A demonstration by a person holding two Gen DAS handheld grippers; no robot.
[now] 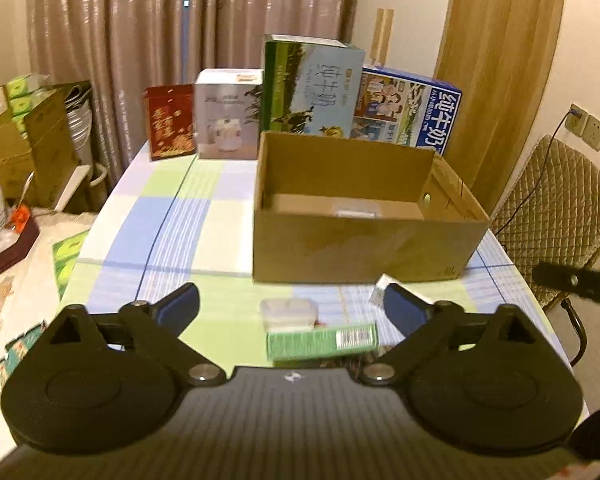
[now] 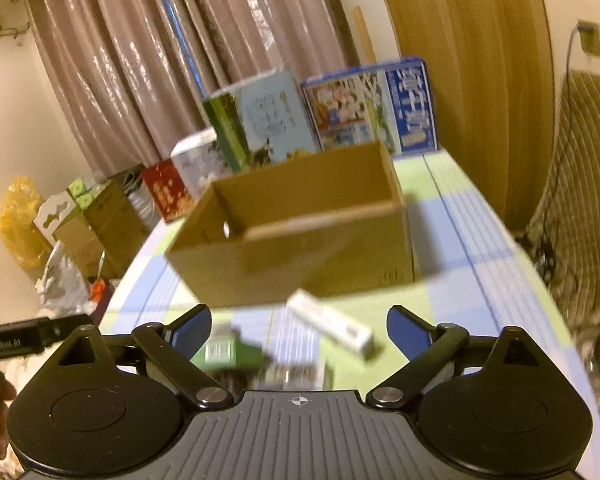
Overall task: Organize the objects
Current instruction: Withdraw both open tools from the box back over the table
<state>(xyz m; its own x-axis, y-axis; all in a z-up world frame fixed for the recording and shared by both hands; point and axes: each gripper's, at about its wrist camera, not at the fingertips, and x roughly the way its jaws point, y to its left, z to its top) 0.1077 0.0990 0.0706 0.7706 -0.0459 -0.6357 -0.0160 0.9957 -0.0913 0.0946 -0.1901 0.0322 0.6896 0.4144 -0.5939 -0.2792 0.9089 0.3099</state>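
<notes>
While the open carton (image 1: pixel 364 248) stands on the checked tablecloth (image 1: pixel 172 224), a small pale item, too blurred to identify, is seen on its floor (image 1: pixel 354 213) in the left wrist view. Just in front of the carton, three loose items are noted on the cloth: a green box (image 1: pixel 322 342) lying flat with its barcode facing the camera, a clear lidded tub (image 1: pixel 289 313) touching its far side, and a white box (image 2: pixel 332 326) lying at a slant nearer the carton. In the right wrist view the green box (image 2: pixel 228 354) is heavily blurred, and dark packets (image 2: pixel 292 374) near the gripper body cannot be identified.

The left gripper (image 1: pixel 292 306) is held above the green box and tub with its jaws spread wide; nothing is gripped and the pads touch nothing. The right gripper (image 2: pixel 300 330) is likewise wide apart over the white box, with no contact seen. Part of the other gripper is seen at the edge of each view.

Behind the carton, four printed cartons are recorded upright in a row: a red box (image 1: pixel 170 122), a white-grey box (image 1: pixel 228 114), a green milk carton (image 1: pixel 312 88) and a blue milk carton (image 1: pixel 410 110). Curtains (image 1: pixel 140 20) hang beyond them. A quilted chair (image 1: pixel 556 204) stands at the table's right side. Stacked cardboard boxes (image 1: pixel 28 140) are noted at the left.
</notes>
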